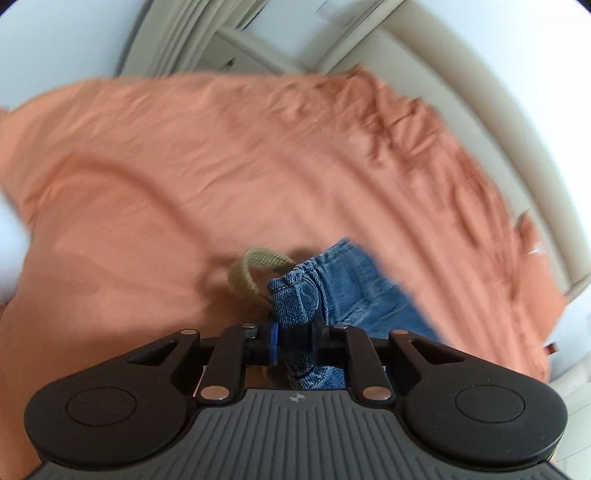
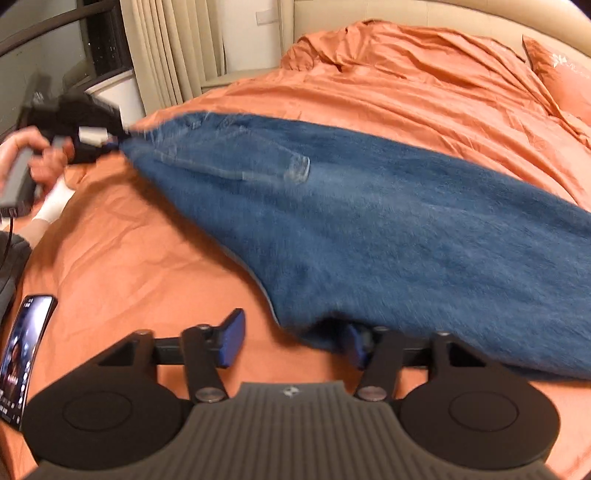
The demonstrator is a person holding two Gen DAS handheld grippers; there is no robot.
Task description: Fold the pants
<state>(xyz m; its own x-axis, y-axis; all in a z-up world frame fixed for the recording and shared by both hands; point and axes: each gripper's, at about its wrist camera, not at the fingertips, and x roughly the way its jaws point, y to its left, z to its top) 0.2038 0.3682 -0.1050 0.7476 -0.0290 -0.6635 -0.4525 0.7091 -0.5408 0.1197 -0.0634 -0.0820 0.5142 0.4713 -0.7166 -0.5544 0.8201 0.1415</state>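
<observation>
Blue denim pants (image 2: 369, 229) stretch across the orange bed cover (image 2: 406, 85), blurred by motion. My left gripper (image 1: 295, 332) is shut on a bunched denim edge of the pants (image 1: 295, 306), beside a tan belt loop (image 1: 251, 269); it also shows in the right wrist view (image 2: 110, 142) at the far left, holding the pants' end. My right gripper (image 2: 295, 339) is open, with its left finger (image 2: 232, 339) bare and its right finger (image 2: 356, 347) under the near edge of the pants.
A lit phone (image 2: 22, 350) lies on the cover at the near left. An orange pillow (image 2: 565, 81) sits at the far right by the beige headboard (image 2: 406, 14). Beige curtains (image 2: 166, 48) hang behind the bed.
</observation>
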